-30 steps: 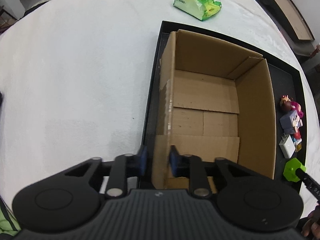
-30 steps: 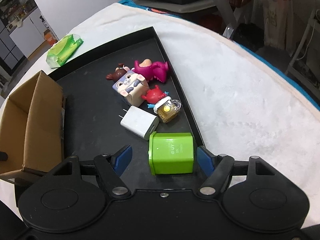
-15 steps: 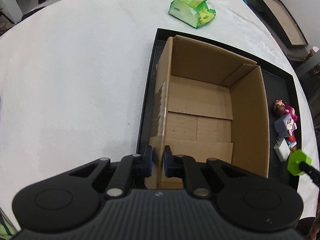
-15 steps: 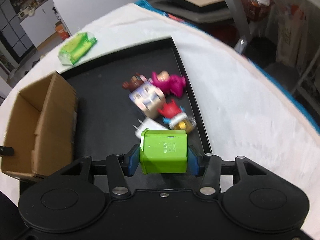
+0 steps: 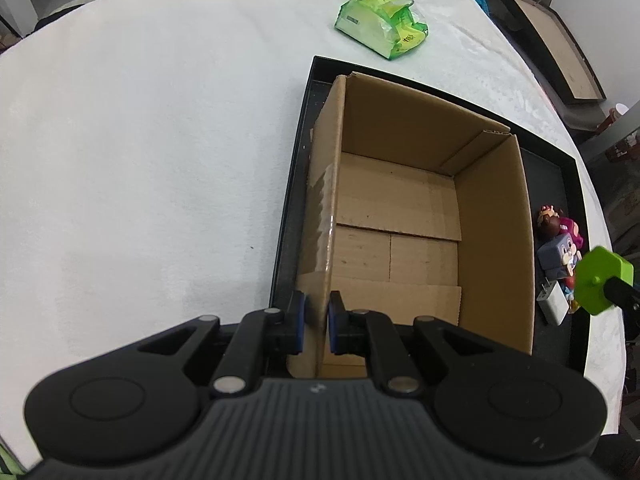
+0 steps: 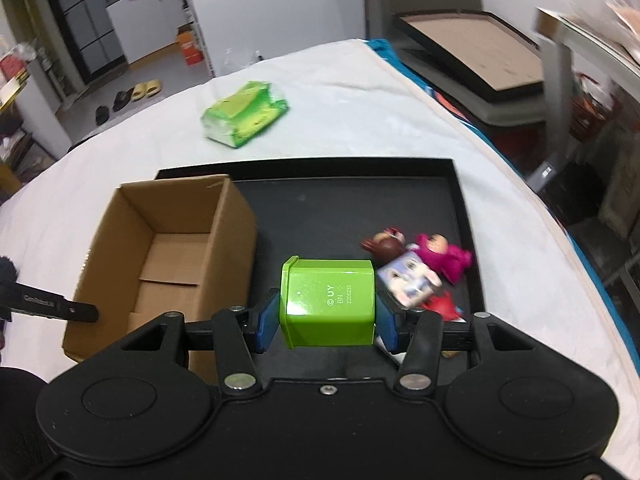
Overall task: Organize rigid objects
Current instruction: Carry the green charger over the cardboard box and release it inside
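Lifted off the black tray (image 6: pixel 460 200) since a second ago, the green block (image 6: pixel 330 304) now hangs above it, clamped between the blue pads of the right tongs (image 6: pixel 327 318), whose jaws have closed onto its two sides. Below and to the right, the small toys (image 6: pixel 416 268) lie in a cluster on the tray. Meanwhile the left tongs (image 5: pixel 316 320) are pinched nearly shut on the near wall of the open cardboard box (image 5: pixel 492 240), which stands on the tray's left part. A green packet (image 5: pixel 380 28) lies beyond on the white tabletop (image 5: pixel 140 140).
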